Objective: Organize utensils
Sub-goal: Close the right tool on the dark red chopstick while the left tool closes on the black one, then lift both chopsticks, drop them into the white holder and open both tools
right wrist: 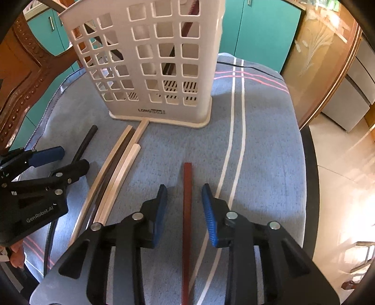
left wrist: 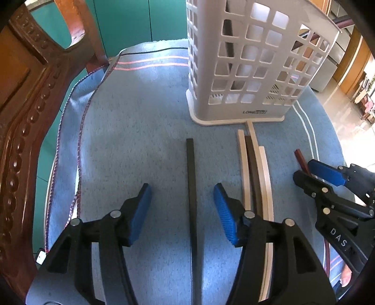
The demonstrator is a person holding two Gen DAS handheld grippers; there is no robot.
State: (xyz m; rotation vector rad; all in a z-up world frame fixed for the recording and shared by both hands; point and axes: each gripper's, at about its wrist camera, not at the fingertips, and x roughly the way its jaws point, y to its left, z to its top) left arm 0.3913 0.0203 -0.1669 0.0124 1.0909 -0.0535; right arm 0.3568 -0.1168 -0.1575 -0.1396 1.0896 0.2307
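Note:
A black chopstick (left wrist: 191, 176) lies lengthwise on the blue cloth (left wrist: 140, 117), between the blue pads of my left gripper (left wrist: 182, 190). Its jaws stand open, with a gap on each side of the stick. A red-brown chopstick (right wrist: 187, 211) lies between the pads of my right gripper (right wrist: 184, 188), which is open too and clear of the stick on both sides. Between the two sticks lies a bundle of cream and dark chopsticks (left wrist: 254, 176), pointing at the foot of a white lattice holder (right wrist: 152, 58). A few sticks stand inside the holder.
A carved wooden chair (left wrist: 23, 117) rises at the left edge of the cloth. The dark table rim (right wrist: 311, 176) curves along the right, with floor beyond it. Teal cabinet doors (left wrist: 140, 21) stand behind the holder.

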